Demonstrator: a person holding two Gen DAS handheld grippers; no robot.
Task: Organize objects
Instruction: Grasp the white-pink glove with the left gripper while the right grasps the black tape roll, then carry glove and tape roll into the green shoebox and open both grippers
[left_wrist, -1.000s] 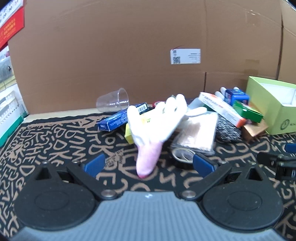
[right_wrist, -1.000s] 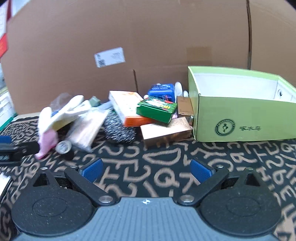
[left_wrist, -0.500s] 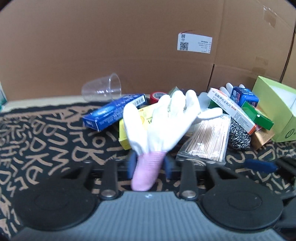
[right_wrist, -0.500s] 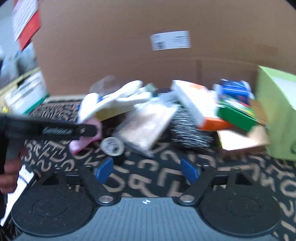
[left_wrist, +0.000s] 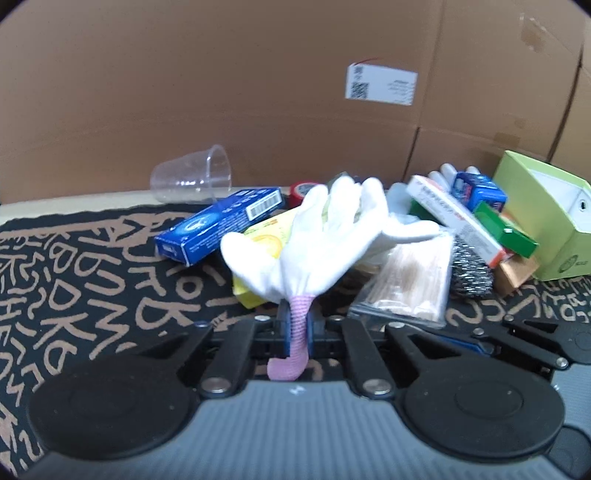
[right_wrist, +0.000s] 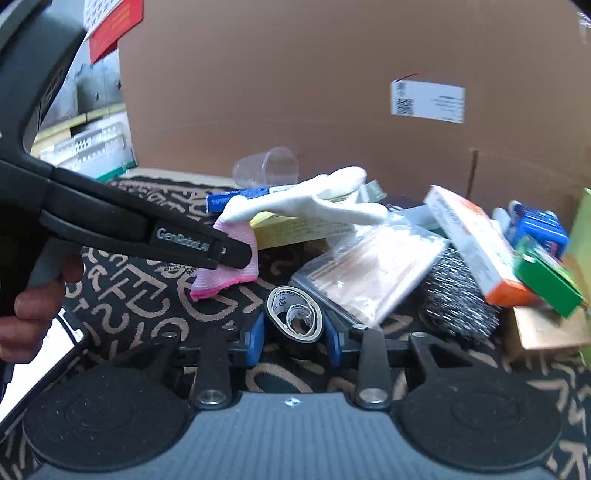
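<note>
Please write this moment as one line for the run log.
left gripper: shut on white glove cuff | right gripper: shut on black tape roll | green box: open

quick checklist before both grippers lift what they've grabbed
1. Left gripper shut on the glove cuff: ok.
2. Right gripper shut around the tape roll: ok, pads on both sides.
3. Glove free of the pile: not ok, its fingers drape over the yellow box.
4. Tape roll free of neighbours: cannot tell, the stick packet lies close beside it.
5. Green box open: ok.
6. Grip firmness: cannot tell.
</note>
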